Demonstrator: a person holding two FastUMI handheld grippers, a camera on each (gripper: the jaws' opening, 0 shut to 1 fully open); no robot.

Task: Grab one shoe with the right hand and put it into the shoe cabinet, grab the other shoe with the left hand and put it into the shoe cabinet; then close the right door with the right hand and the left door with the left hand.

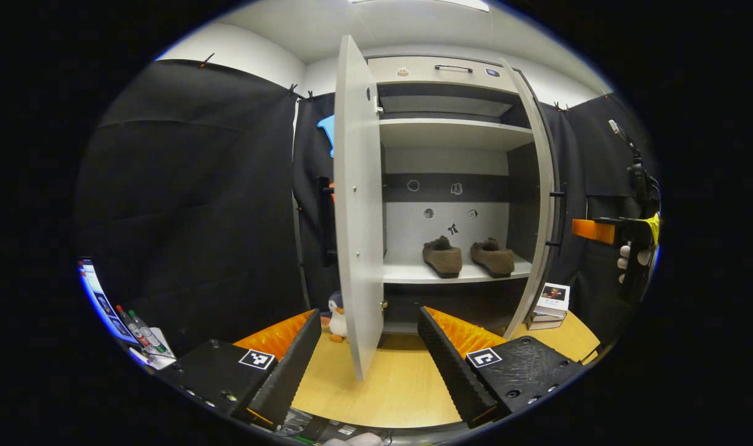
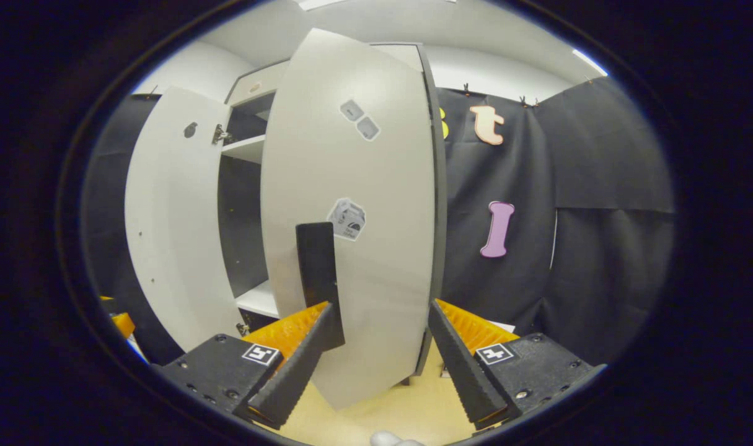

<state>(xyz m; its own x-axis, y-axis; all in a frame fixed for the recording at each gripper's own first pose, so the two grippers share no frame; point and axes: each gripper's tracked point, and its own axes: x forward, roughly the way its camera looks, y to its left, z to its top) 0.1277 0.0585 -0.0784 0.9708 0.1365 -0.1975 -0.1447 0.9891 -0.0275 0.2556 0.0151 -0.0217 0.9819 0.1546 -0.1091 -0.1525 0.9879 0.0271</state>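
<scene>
Currently, status by item:
Shoes: two brown slip-on shoes, soft suede-like upper; left shoe (image 1: 442, 256) and right shoe (image 1: 493, 257) stand side by side, apart, on the lower shelf (image 1: 407, 271) of the shoe cabinet (image 1: 450, 133), centre of the left gripper view.
Shoe cabinet: pale grey flat panels, dark recessed back strip carrying small stickers, drawer with a dark bar handle at the top.
Left door: left door (image 1: 356, 204) stands open, edge-on toward the camera, centre of the left gripper view; smooth matte panel.
Right door: right door (image 2: 351, 210) is partly swung in, centre of the right gripper view; outer face bears stickers and a dark rectangular handle (image 2: 317, 272).
Left hand-held gripper: left hand-held gripper (image 1: 370, 365) is released, fingers spread wide with ribbed inner faces, nothing between them; held level, low over the desk (image 1: 401, 384), facing the cabinet.
Right hand-held gripper: right hand-held gripper (image 2: 382, 365) is released; fingers straddle the lower part of the right door; contact with the panel cannot be told. At the right edge of the left gripper view it is seen held by a hand.
Desk: light wood grain; a penguin toy (image 1: 337, 319) and stacked books (image 1: 551, 303) rest on it.
</scene>
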